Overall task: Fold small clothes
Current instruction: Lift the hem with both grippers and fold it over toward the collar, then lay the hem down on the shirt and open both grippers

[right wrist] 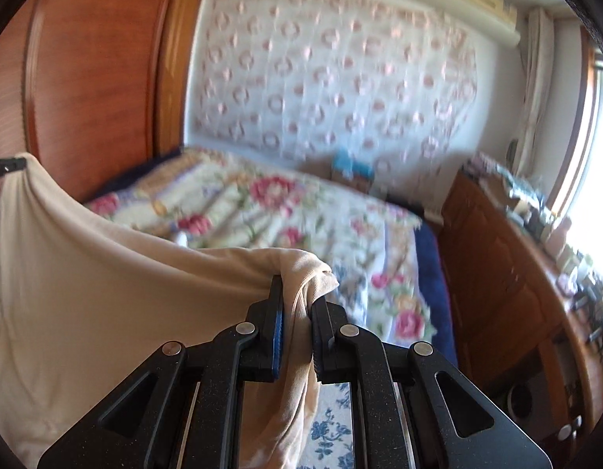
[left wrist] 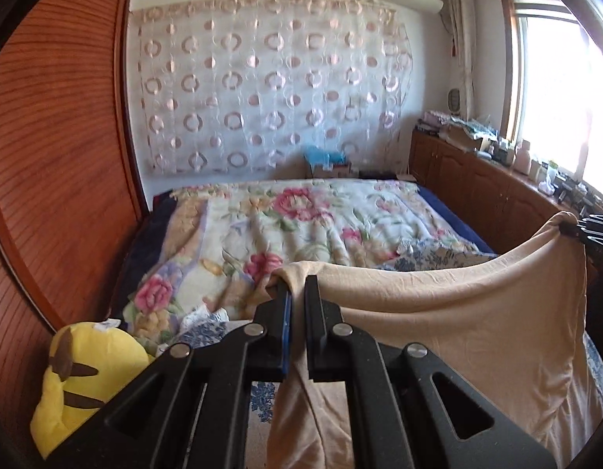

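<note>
A beige garment (left wrist: 457,324) hangs in the air above the bed, stretched between both grippers. My left gripper (left wrist: 297,285) is shut on one bunched corner of it, and the cloth trails down between the fingers. In the right wrist view, my right gripper (right wrist: 297,293) is shut on the other corner of the beige garment (right wrist: 86,293), which sags away to the left. Each gripper shows at the far edge of the other's view, the right gripper (left wrist: 578,230) clamping the cloth's far corner and the left gripper (right wrist: 8,166) likewise.
Below lies a bed with a floral quilt (left wrist: 286,222) and a blue-and-white patterned sheet (right wrist: 329,430). A yellow plush toy (left wrist: 79,383) sits at the near left. A wooden wardrobe (left wrist: 55,156) stands left. A cluttered wooden cabinet (left wrist: 489,179) runs under the window on the right.
</note>
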{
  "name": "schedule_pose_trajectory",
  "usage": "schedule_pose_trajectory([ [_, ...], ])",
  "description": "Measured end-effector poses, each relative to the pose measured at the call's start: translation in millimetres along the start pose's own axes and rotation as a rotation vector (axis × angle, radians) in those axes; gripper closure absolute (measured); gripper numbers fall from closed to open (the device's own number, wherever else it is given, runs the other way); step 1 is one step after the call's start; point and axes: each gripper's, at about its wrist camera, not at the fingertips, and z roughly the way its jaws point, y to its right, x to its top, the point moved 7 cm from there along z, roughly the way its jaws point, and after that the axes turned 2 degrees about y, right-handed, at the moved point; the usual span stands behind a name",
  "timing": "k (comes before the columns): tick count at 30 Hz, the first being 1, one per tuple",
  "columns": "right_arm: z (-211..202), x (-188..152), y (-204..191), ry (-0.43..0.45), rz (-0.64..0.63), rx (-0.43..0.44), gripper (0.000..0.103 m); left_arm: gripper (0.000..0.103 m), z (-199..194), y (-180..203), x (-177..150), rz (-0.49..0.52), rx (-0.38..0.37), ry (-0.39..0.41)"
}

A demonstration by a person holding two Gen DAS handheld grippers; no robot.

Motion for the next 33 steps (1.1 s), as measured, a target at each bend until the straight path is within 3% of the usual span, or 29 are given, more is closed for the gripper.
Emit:
schedule_pose_trajectory([
  [9,84.0,-37.7,3.9,-0.147,-0.001,-0.002,0.094,0.099,62.6,0.0,-27.3,0.017,-0.029,-0.141],
  [12,102.4,-48.8,0.4,-0.195,-0.002,-0.001,0.094,0.099,79.0,6.3,-46.2,0.026,-0.084,-0.251],
  [15,114.9,-63.1,-1.2,-0.240,0.002,-0.015,0.093,0.087,75.2,5.9,-54.6,0.044,-0.080,-0.282],
  [16,113.9,-63.0,-2.7,-0.245,0.008,-0.018,0.090,0.082,72.0,5.8,-53.9,0.043,-0.073,-0.281],
  [18,112.2,-65.2,0.0,-0.261,0.013,-0.053,0.083,0.080,63.1,4.7,-54.6,0.013,-0.085,-0.289],
  [20,106.0,-65.1,7.3,-0.269,0.025,-0.096,0.065,0.079,55.0,4.1,-55.5,0.011,-0.092,-0.297],
  [25,75.6,-63.6,21.1,-0.229,0.116,-0.081,0.046,0.077,24.4,16.4,-68.7,0.044,-0.093,-0.306],
  [33,14.9,-104.2,8.3,-0.223,0.179,0.007,0.046,0.077,-27.6,46.1,-109.6,0.082,-0.116,-0.312],
])
